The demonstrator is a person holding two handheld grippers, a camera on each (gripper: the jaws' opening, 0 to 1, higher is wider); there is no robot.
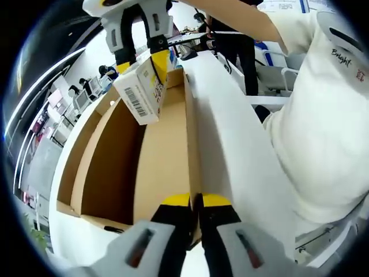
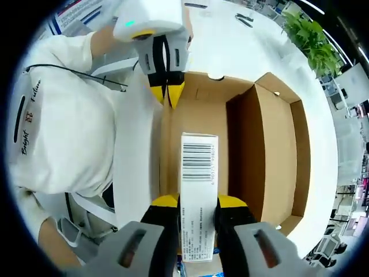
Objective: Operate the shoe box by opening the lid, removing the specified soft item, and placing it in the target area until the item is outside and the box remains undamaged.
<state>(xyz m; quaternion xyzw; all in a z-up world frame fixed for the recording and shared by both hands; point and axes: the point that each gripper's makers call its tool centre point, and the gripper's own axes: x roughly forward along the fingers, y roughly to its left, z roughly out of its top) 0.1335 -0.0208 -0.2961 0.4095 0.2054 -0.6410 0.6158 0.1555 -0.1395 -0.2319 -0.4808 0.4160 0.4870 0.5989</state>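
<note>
While the right hand-held gripper (image 2: 196,208) is clamped on the small barcoded carton (image 2: 198,173) above the open shoe box (image 1: 115,167), the left hand-held gripper (image 1: 195,203) pinches the box's wall, which could tear if yanked.

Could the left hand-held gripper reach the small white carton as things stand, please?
Probably not freely: the left hand-held gripper is shut on the box wall, and the right hand-held gripper already holds the small white carton.

One cardboard shoe box (image 2: 262,150) is sitting open, one small white carton (image 2: 198,173) is showing, and two grippers are working.
</note>
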